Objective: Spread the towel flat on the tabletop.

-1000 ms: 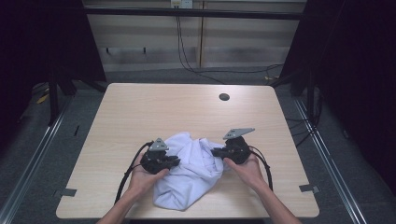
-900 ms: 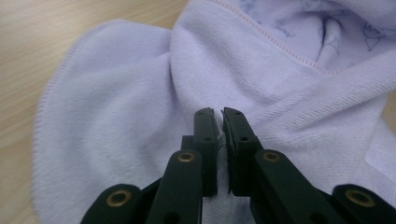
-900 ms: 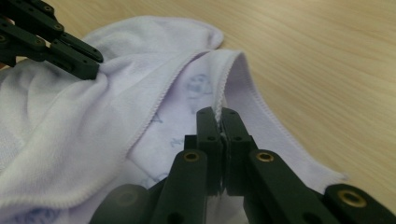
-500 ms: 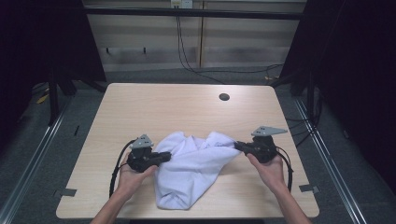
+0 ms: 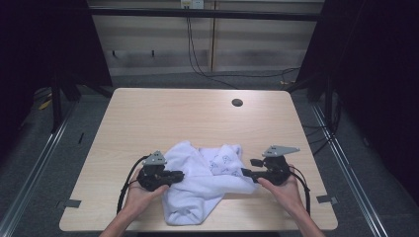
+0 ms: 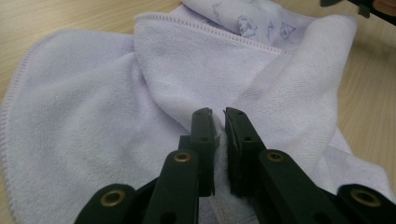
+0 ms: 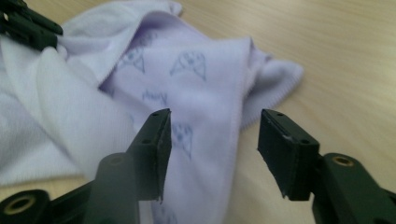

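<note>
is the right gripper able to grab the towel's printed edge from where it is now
Probably yes. The right gripper has just been opening and its jaws stand wide apart, with the towel lying right ahead and its stitched edge between them. Nothing blocks the way; the left gripper pinches a fold farther off.

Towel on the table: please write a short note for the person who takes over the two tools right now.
Left tool: shut on a fold of the towel, at the towel's left side.
Right tool: jaws have just been opening; open, pads off the cloth, at the towel's right end.
Towel: white with a small print, crumpled, near the front edge of the table, partly pulled sideways between the tools.
Done: likely one sideways pull, right end let go.
Left: probably take a new hold with the right tool, then spread or fold; the towel is not flat yet.
</note>
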Tool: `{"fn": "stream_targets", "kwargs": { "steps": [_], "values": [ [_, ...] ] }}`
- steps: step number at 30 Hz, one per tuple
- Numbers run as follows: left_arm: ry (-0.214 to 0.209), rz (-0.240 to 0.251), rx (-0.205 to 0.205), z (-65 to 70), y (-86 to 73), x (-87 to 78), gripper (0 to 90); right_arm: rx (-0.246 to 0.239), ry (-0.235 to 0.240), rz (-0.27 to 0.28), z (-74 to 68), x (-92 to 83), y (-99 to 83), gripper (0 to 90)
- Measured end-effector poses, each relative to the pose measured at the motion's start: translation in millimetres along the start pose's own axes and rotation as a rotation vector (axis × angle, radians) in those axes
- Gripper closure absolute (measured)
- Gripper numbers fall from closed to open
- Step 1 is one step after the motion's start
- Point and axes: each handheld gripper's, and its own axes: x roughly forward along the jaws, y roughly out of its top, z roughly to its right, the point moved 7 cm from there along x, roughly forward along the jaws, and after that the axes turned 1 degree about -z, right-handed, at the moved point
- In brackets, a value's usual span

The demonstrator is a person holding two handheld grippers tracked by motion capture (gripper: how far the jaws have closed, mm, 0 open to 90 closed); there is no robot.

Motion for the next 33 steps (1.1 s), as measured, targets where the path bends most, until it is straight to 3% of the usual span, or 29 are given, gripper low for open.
{"fn": "stream_targets", "kwargs": {
  "steps": [4,6,7,10,12,16,17,18,20,22,23,24,25,29,33],
  "values": [
    [-0.012,-0.002,-0.007,-1.6,-0.5,-0.4,81.6,-0.029,0.044,0.013,-4.3,21.4,16.9,40.9],
    [-0.019,0.009,-0.014,-3.5,0.5,-2.2,79.9,-0.080,0.061,0.012,-10.0,43.8,28.7,39.2],
    [-0.019,0.009,-0.014,-3.5,0.5,-2.2,79.7,-0.080,0.061,0.012,-10.0,43.8,28.7,39.2],
    [-0.027,0.036,-0.037,-11.3,6.8,-3.8,75.7,-0.101,0.067,-0.037,-12.1,68.5,26.6,37.6],
    [-0.021,0.037,-0.038,-14.6,9.9,-2.5,62.7,-0.108,0.090,-0.094,-12.5,76.4,17.2,36.2],
    [0.023,0.002,-0.025,-26.5,17.1,13.1,50.4,-0.104,0.090,-0.106,-13.1,78.3,11.4,38.4],
    [0.027,-0.009,-0.043,-29.8,16.3,18.2,47.1,-0.120,0.076,-0.110,-13.3,78.5,10.6,43.2],
    [0.026,-0.023,-0.045,-32.5,14.9,22.9,43.4,-0.139,0.045,-0.116,-14.9,77.0,10.0,53.9],
    [0.019,-0.023,-0.060,-34.9,15.1,28.7,40.0,-0.131,0.040,-0.115,-15.7,73.7,10.4,62.8],
    [0.003,-0.013,-0.070,-37.4,19.9,27.3,38.4,-0.121,0.049,-0.103,-15.8,69.9,11.5,69.4],
    [0.003,0.017,-0.078,-39.9,25.6,23.2,38.4,-0.121,0.049,-0.103,-15.8,69.9,11.5,69.4],
    [0.019,0.079,-0.110,-46.5,37.8,13.7,40.5,-0.112,0.057,-0.090,-14.9,66.2,12.4,76.2],
    [0.019,0.079,-0.110,-46.5,37.8,13.7,40.6,-0.112,0.057,-0.090,-14.9,66.2,12.4,76.2],
    [0.029,0.057,-0.073,-51.5,46.5,16.8,43.4,-0.082,0.063,-0.050,-10.1,57.4,18.0,81.7],
    [0.007,-0.007,-0.034,-42.9,41.8,39.8,43.1,-0.077,0.055,-0.055,-7.7,56.2,17.4,83.5]
  ]
}}
